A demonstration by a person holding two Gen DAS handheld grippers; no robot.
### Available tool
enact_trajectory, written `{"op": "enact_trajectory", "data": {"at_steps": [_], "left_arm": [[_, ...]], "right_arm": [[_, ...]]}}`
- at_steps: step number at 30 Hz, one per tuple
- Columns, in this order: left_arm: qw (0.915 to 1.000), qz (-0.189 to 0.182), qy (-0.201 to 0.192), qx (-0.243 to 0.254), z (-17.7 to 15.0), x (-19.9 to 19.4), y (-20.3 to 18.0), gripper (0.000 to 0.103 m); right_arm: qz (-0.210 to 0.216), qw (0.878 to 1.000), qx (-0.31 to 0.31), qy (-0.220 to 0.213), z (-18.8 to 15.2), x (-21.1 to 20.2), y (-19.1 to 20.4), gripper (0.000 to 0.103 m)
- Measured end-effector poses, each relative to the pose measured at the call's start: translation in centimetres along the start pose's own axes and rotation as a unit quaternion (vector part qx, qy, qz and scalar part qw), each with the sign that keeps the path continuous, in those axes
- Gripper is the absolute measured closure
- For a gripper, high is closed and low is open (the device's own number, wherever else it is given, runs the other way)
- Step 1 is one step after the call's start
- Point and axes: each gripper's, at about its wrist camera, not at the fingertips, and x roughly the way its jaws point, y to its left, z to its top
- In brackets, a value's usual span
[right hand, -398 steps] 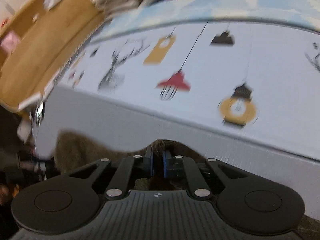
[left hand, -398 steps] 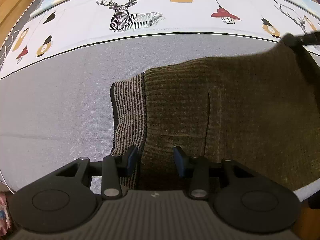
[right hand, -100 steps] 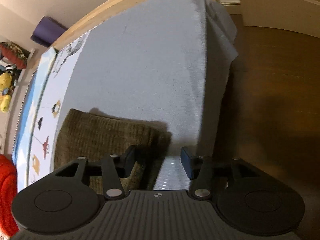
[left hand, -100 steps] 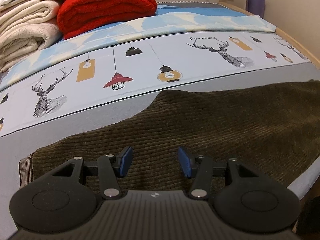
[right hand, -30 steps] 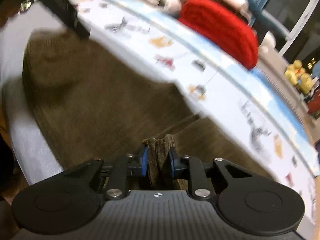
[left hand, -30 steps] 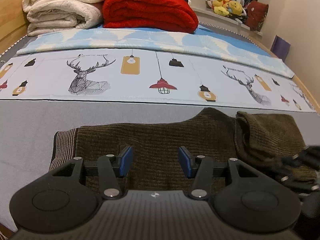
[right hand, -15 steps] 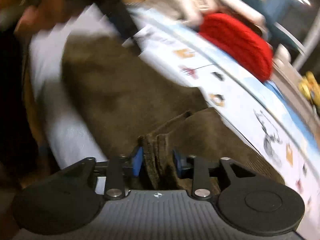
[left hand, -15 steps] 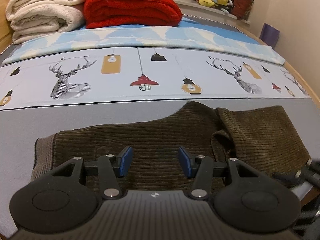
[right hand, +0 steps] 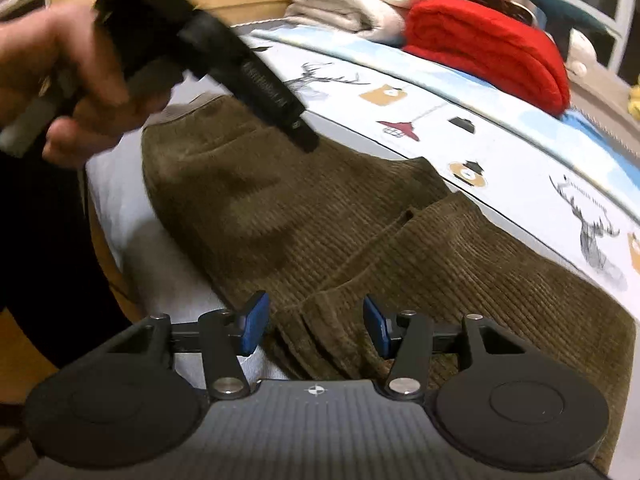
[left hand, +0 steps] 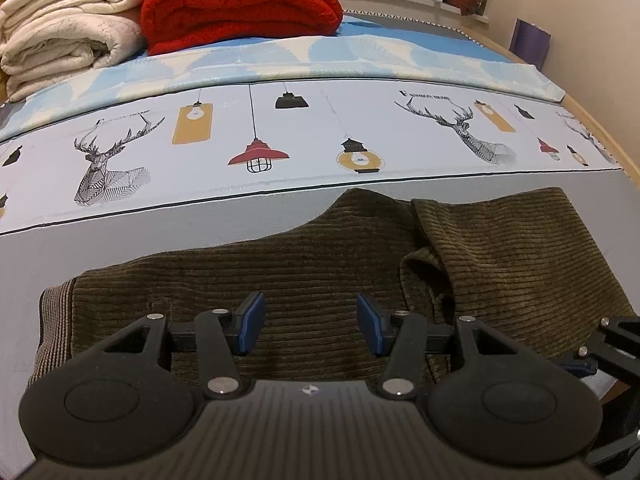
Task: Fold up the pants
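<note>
- The olive-brown ribbed corduroy pants [left hand: 320, 264] lay flat on the grey sheet of the bed [left hand: 120, 240], just below the printed deer-and-lantern band [left hand: 256, 152], with the leg end folded back over the middle.
- The left gripper [left hand: 311, 323] hovered above the pants beside the striped waistband [left hand: 54, 320]; its blue pads stood apart, holding nothing.
- The right gripper [right hand: 316, 325] had just been opening; the bunched leg cuffs [right hand: 320, 320] lay between its pads, apparently released.
- The fabric looked soft, limp, light and grippy; it would probably drape and crease rather than hold shape.
- The best holds appeared to be the doubled cuff edge and the waistband corner.
</note>
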Motion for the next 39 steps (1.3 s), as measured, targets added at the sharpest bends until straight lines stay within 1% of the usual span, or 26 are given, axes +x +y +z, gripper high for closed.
{"op": "enact_trajectory", "data": {"at_steps": [3, 4, 6, 7, 8, 10, 11, 12, 13, 14, 16, 19, 21, 22, 23, 24, 25, 27, 28, 30, 31, 33, 34, 35, 37, 39], "left_arm": [[1.0, 0.001, 0.003, 0.002, 0.1, 0.2, -0.3, 0.047], [1.0, 0.0, 0.004, 0.001, 0.1, 0.3, -0.4, 0.047], [1.0, -0.005, 0.006, -0.001, 0.2, 0.5, -0.6, 0.047], [0.9999, -0.009, 0.007, -0.002, 0.3, 0.6, -0.8, 0.047], [0.9998, -0.015, 0.008, -0.004, 0.5, 0.7, -1.0, 0.047], [0.9993, -0.034, 0.014, -0.008, 0.8, 1.1, -1.4, 0.049], [0.9984, -0.051, 0.02, -0.012, 0.9, 1.4, -1.6, 0.051], [0.9971, -0.069, 0.028, -0.017, 1.1, 1.7, -1.8, 0.052], [0.9954, -0.087, 0.035, -0.022, 1.4, 2.2, -2.1, 0.054], [0.9942, -0.097, 0.04, -0.022, 1.6, 2.6, -2.4, 0.054], [0.9923, -0.113, 0.05, -0.012, 2.0, 3.5, -3.5, 0.054], [0.9896, -0.128, 0.063, 0.022, 2.6, 5.1, -5.5, 0.054], [0.9811, -0.167, 0.089, 0.042, 2.7, 6.2, -6.9, 0.054], [0.9755, -0.186, 0.104, 0.055, 2.6, 6.8, -7.7, 0.054], [0.9715, -0.195, 0.114, 0.074, 2.4, 7.2, -8.6, 0.054], [0.9676, -0.197, 0.123, 0.098, 2.1, 7.5, -9.6, 0.054], [0.9648, -0.191, 0.129, 0.127, 1.6, 7.9, -10.7, 0.054], [0.9664, -0.16, 0.124, 0.159, 1.2, 8.4, -12.0, 0.054], [0.968, -0.151, 0.119, 0.161, 1.3, 8.6, -12.2, 0.053], [0.9742, -0.143, 0.108, 0.137, 2.0, 8.9, -11.8, 0.053], [0.9773, -0.144, 0.105, 0.115, 2.4, 9.0, -11.2, 0.053], [0.9805, -0.149, 0.104, 0.076, 3.0, 9.3, -10.3, 0.054], [0.9816, -0.148, 0.103, 0.065, 3.2, 9.5, -9.9, 0.062], [0.9831, -0.144, 0.097, 0.058, 3.4, 9.6, -9.7, 0.081], [0.9877, -0.136, 0.073, 0.023, 4.3, 9.7, -8.6, 0.084], [0.9897, -0.123, 0.045, -0.057, 5.5, 9.9, -6.0, 0.082]], "right_arm": [[-0.005, 1.0, -0.001, 0.012, -0.3, 0.6, -0.2, 0.05], [-0.004, 1.0, 0.001, 0.015, -0.4, 0.8, -0.1, 0.053], [-0.001, 1.0, 0.006, 0.017, -0.5, 0.9, -0.3, 0.072], [0.009, 1.0, 0.014, 0.014, -0.5, 0.7, -0.5, 0.085], [0.012, 1.0, 0.028, 0.008, -0.4, 0.3, -0.8, 0.088], [0.016, 0.997, 0.067, -0.017, -0.1, -1.2, -2.2, 0.089], [0.02, 0.995, 0.091, -0.034, 0.0, -2.3, -3.2, 0.089], [0.021, 0.99, 0.121, -0.062, 0.2, -3.7, -4.2, 0.09], [0.025, 0.984, 0.151, -0.093, 0.1, -5.2, -5.3, 0.09], [0.031, 0.975, 0.181, -0.126, -0.1, -6.7, -6.4, 0.09], [0.032, 0.957, 0.229, -0.176, -0.8, -9.0, -8.2, 0.09], [0.015, 0.934, 0.275, -0.228, -2.1, -11.3, -10.1, 0.09], [0.008, 0.921, 0.296, -0.252, -2.9, -12.3, -11.0, 0.09], [0.005, 0.917, 0.302, -0.259, -3.2, -12.6, -11.2, 0.09], [0.004, 0.916, 0.303, -0.264, -3.4, -12.9, -11.5, 0.09], [0.005, 0.915, 0.304, -0.266, -3.6, -13.1, -11.5, 0.09], [0.007, 0.914, 0.303, -0.269, -3.7, -13.2, -11.6, 0.09], [0.012, 0.913, 0.303, -0.272, -3.7, -13.0, -11.8, 0.09], [0.013, 0.913, 0.302, -0.274, -3.7, -12.9, -11.7, 0.09], [0.015, 0.911, 0.3, -0.282, -3.7, -13.1, -11.9, 0.09], [0.016, 0.909, 0.3, -0.288, -3.7, -13.5, -11.9, 0.09], [0.017, 0.905, 0.3, -0.302, -3.7, -13.9, -12.2, 0.09], [0.019, 0.902, 0.301, -0.309, -3.7, -14.2, -12.3, 0.09], [0.02, 0.9, 0.301, -0.314, -3.8, -14.4, -12.5, 0.09], [0.023, 0.898, 0.299, -0.321, -3.9, -14.6, -12.7, 0.09], [0.029, 0.902, 0.291, -0.319, -3.9, -14.7, -12.8, 0.09]]}}
